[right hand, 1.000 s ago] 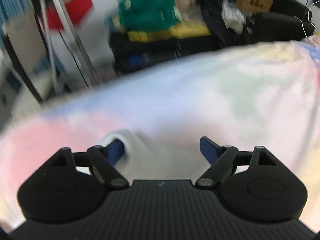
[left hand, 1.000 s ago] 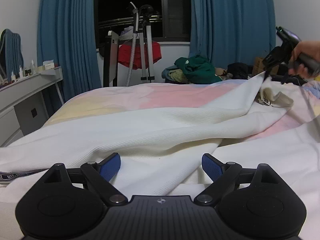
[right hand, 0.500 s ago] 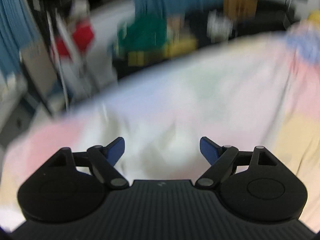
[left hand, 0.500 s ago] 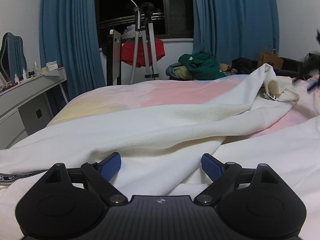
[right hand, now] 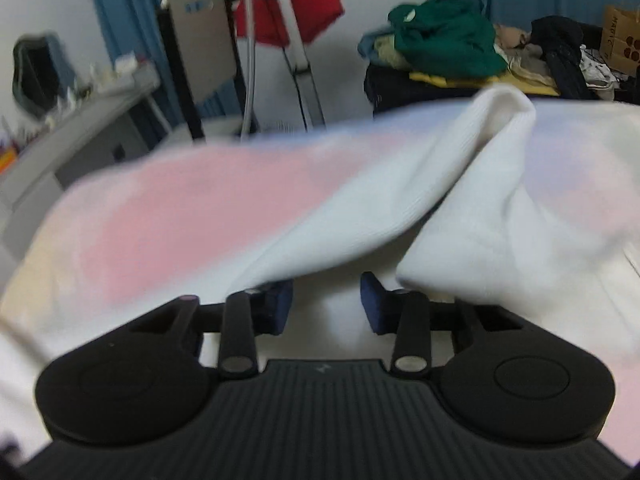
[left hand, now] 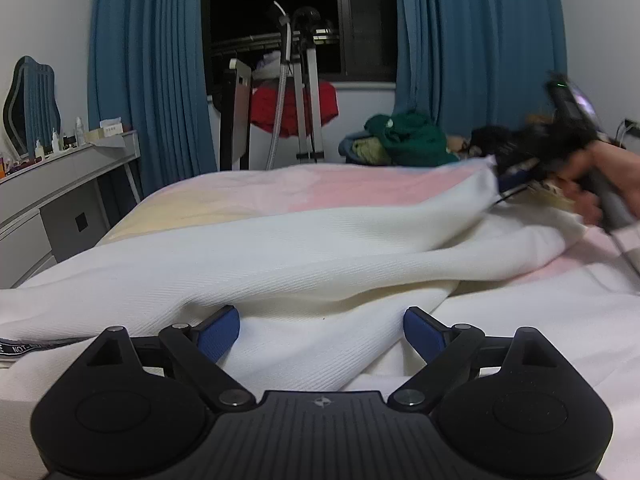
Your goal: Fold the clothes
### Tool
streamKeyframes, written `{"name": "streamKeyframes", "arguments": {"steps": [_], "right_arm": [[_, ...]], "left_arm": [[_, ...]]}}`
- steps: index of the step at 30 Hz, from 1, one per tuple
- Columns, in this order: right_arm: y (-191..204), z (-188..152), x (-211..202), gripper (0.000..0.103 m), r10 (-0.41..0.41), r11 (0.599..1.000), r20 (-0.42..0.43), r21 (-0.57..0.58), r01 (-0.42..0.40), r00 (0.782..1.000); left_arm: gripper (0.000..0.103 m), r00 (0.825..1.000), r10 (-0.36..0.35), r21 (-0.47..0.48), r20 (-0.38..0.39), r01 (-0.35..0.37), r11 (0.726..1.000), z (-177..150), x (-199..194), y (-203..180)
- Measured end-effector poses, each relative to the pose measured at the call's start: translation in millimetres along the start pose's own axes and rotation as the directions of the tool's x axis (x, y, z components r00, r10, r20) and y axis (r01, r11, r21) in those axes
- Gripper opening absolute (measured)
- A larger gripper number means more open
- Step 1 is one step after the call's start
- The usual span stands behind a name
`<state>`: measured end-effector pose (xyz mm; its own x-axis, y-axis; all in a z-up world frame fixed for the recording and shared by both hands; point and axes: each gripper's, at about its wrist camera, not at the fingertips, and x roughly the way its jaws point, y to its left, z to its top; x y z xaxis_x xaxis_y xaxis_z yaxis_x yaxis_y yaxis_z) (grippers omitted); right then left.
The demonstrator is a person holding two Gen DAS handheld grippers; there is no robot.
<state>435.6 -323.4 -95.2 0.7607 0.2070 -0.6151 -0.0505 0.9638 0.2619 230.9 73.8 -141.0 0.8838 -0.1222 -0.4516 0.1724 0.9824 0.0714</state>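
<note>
A pastel bedspread (left hand: pixel 256 196) fills mid-frame below blue curtains (left hand: pixel 476 52). The white garment (left hand: pixel 304 256) lies across it, its fold running between the wide-open pads of the left gripper (left hand: pixel 320 330) at lower centre. The right gripper (right hand: pixel 325 302) is closing, cloth draped over and between its blue pads, unpinched.

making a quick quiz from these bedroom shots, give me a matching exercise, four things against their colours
Things:
1. curtains
2. garment spread on the bed
3. cloth hanging by the window
4. top on the clothes pile

Colours:
A. red
B. green
C. white
D. blue

Pairs: 1-D, 2-C, 3-A, 4-B
</note>
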Motion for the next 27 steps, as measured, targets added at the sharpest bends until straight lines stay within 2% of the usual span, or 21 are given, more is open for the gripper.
{"name": "streamKeyframes", "arguments": {"steps": [3,6,8,10,13,16,18,19,20,21,24,26,27], "right_arm": [[6,34,22,0.039,-0.048,0.996,0.092,0.073,0.042,0.995],[2,61,36,0.037,-0.155,0.981,0.143,0.142,0.134,0.978],[-5,69,35,0.037,-0.208,0.971,0.171,0.158,0.182,0.963],[-15,69,20,0.038,-0.224,0.968,0.223,0.166,0.189,0.949],[-33,52,-14,0.038,-0.248,0.962,0.247,0.175,0.208,0.937],[-60,24,-53,0.039,-0.249,0.955,0.222,0.217,0.202,0.943],[-77,0,-78,0.049,-0.269,0.936,0.209,0.289,0.203,0.940],[-87,-12,-88,0.054,-0.278,0.919,0.203,0.340,0.199,0.939],[-97,-25,-98,0.065,-0.287,0.900,0.196,0.389,0.194,0.938],[-109,-36,-104,0.072,-0.297,0.874,0.179,0.448,0.191,0.938],[-144,-63,-99,0.073,-0.298,0.775,0.107,0.608,0.174,0.949],[-159,-72,-84,0.072,-0.241,0.742,0.095,0.659,0.120,0.966],[-162,-72,-77,0.069,-0.235,0.739,0.096,0.664,0.114,0.967]], "left_arm": [[0.091,1.000,-0.003,-0.008,0.001,0.003,1.000,-1,1,1],[0.091,1.000,-0.004,-0.009,0.000,0.004,1.000,-2,1,2],[0.091,1.000,-0.003,-0.005,0.001,0.003,1.000,-2,1,2],[0.091,1.000,-0.003,-0.006,0.000,0.003,1.000,-2,0,2],[0.091,1.000,-0.001,-0.007,0.000,0.001,1.000,-2,-1,2],[0.091,1.000,0.003,-0.006,0.000,-0.003,1.000,-1,-2,2],[0.091,1.000,0.010,0.004,-0.005,-0.010,1.000,-1,-2,0],[0.091,1.000,0.015,0.011,-0.007,-0.015,1.000,-1,-2,-1],[0.091,1.000,0.019,0.019,-0.010,-0.018,1.000,0,-2,-2],[0.091,1.000,0.019,0.030,-0.010,-0.018,0.999,0,-3,-3],[0.088,1.000,0.017,0.066,-0.008,-0.016,0.998,0,-4,-9],[0.081,1.000,0.014,0.089,-0.011,-0.013,0.996,-2,-4,-14],[0.081,1.000,0.012,0.097,-0.010,-0.011,0.995,-3,-3,-15]]}}
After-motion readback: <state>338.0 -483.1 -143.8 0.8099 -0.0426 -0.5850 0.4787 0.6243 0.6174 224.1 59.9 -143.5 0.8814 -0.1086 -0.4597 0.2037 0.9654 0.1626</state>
